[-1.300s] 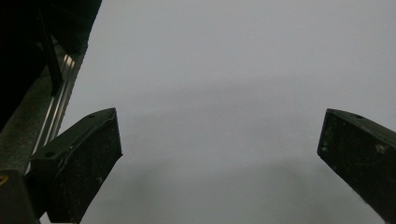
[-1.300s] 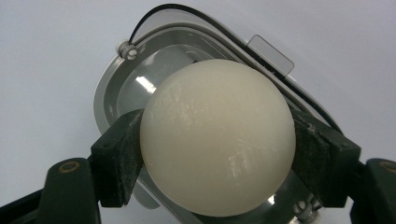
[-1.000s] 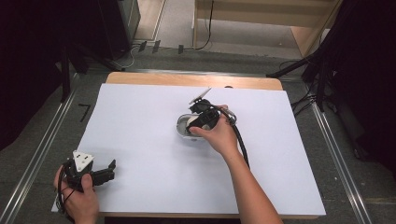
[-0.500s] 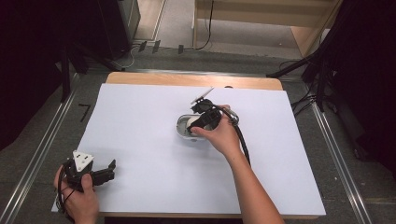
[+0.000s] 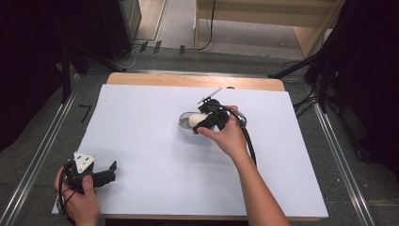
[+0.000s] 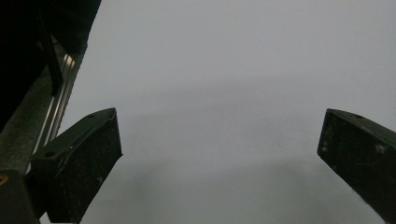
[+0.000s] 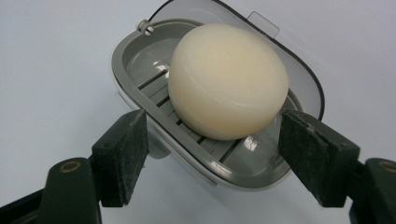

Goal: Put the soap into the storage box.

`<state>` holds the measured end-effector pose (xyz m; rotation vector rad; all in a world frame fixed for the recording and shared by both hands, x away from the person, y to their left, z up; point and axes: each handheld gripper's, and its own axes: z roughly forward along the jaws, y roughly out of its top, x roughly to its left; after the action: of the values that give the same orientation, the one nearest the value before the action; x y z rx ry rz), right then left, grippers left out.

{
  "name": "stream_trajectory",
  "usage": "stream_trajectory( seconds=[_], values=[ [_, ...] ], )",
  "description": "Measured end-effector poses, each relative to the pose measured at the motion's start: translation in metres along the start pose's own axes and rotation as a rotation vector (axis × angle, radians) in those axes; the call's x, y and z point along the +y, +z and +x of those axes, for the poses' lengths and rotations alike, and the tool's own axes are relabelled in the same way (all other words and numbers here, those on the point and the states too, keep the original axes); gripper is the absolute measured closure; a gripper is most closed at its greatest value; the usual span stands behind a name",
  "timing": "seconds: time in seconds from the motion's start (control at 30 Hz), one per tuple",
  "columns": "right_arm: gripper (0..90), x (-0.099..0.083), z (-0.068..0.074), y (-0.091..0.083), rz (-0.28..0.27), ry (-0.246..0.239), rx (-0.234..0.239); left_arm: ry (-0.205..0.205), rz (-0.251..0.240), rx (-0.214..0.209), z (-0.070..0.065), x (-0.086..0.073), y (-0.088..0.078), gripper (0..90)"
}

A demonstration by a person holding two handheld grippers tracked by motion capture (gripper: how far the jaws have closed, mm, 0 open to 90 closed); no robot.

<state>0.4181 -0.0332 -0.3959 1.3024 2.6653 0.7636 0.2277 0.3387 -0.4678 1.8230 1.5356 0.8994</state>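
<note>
My right gripper has its jaws clenched on the grey soap dish. One pad presses against the dish's outer wall on each side of its near end. The round, cream-coloured bar of soap lies on the ribbed floor of the dish, just ahead of my pads and a little above them. It leans towards the right-hand jaw. Behind the soap, on the far side from me, the dish's clear lid stands open on its hinge. Below the dish is the white sheet that covers the table. My right hand wraps the gripper body from behind.

My left gripper is well apart from all this, near the sheet's near-left corner. Its jaws are spread wide and released, with only bare white sheet between and ahead of them. Off past the left-hand jaw runs a metal rail beside the table.
</note>
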Motion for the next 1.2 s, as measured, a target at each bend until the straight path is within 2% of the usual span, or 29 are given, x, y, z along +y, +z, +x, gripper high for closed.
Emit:
stream_trajectory(
  seconds=[0.23, 1.2],
  values=[
    [25.4, -0.006, -0.002, -0.005, -0.009, 0.007, -0.003, -0.001, 0.0, 0.0, 0.0, 0.0, 0.0, 0.1],
    [25.0, -0.049, -0.028, -0.015, -0.01, 0.057, -0.015, 0.002, -0.001, 0.002, 0.0, 0.0, 0.0, 0.1]
  ],
)
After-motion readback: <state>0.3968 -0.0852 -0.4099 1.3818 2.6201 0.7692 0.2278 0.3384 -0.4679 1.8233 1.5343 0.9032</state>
